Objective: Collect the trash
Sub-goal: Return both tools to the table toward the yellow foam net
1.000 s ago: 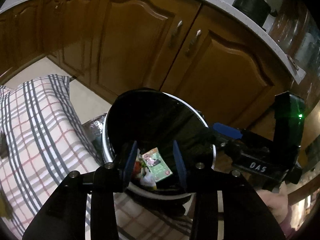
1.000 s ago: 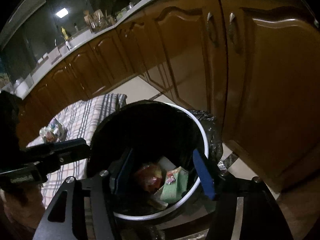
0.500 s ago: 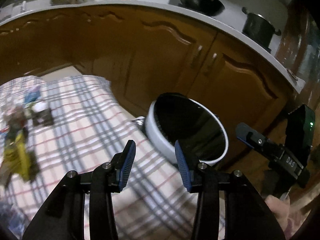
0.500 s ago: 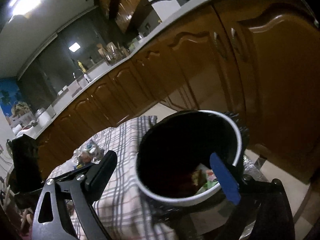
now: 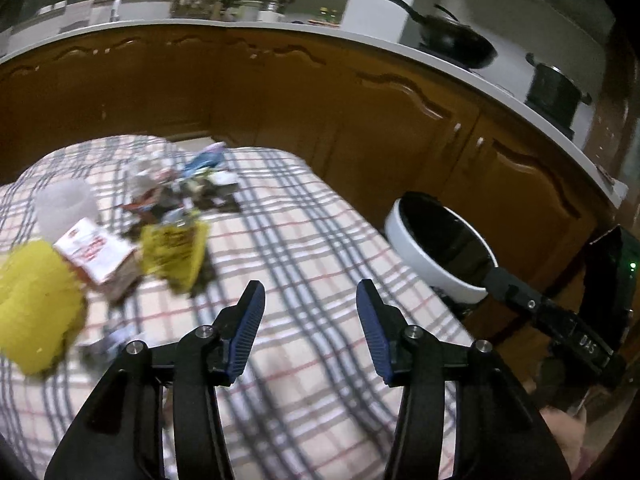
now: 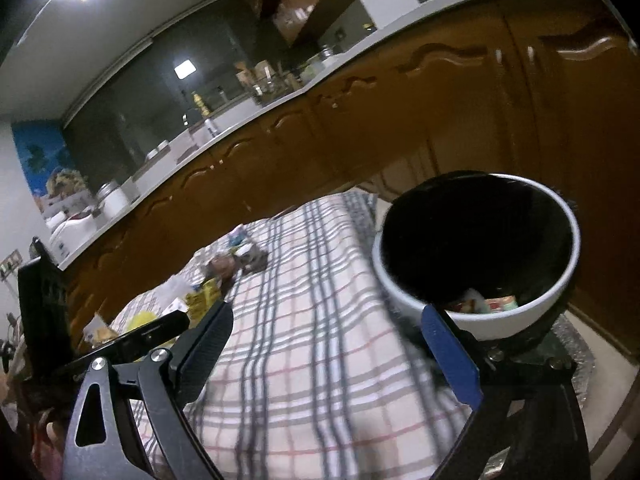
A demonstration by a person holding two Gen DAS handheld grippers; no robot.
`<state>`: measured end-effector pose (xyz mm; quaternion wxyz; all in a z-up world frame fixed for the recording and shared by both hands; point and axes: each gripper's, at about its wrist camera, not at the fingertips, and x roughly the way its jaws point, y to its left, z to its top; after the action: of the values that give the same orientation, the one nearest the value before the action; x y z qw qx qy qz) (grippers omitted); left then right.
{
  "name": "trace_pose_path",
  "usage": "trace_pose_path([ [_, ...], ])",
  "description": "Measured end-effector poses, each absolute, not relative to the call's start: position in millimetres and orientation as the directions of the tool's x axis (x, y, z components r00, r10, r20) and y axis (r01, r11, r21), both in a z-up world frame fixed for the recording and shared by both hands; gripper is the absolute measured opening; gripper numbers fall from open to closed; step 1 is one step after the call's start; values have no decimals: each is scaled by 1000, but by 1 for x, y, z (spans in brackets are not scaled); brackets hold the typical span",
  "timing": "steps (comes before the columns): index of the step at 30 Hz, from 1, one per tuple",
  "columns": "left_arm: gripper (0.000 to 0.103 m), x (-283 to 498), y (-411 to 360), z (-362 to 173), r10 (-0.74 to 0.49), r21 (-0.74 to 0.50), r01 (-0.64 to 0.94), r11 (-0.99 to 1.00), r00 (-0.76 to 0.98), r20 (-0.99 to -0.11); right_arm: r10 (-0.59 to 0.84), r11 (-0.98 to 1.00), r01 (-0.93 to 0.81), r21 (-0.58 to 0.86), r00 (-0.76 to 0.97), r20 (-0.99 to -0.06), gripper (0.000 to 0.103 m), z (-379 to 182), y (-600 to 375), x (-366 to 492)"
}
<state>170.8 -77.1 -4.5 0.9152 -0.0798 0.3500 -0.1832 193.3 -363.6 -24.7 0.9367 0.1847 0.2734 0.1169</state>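
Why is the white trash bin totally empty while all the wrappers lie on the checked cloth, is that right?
Not quite. The white trash bin is not empty: the right wrist view shows a few pieces of trash at its bottom. The rest holds: a pile of wrappers lies on the checked cloth.

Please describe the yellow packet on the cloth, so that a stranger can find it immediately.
On the checked cloth, trash lies heaped at the end far from the white bin. The yellow packet lies at the heap's near edge, right of a red-and-white carton, and carries dark print.
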Motion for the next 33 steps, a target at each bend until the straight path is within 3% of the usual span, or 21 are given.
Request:
trace_pose_path([
  [23, 48, 131, 31, -3, -216, -247, 80, 966, 773, -596, 451, 880, -280, 384, 747, -489, 96, -26, -267, 207],
  [29, 48, 132, 55, 1, -170, -232, 36, 972, 788, -592, 495, 864, -327, 383, 685, -534, 96, -31, -239, 225],
  [33, 56, 137, 71, 1, -143, -218, 12, 976, 791, -595, 512, 856, -345, 385, 660, -549, 95, -34, -225, 236],
])
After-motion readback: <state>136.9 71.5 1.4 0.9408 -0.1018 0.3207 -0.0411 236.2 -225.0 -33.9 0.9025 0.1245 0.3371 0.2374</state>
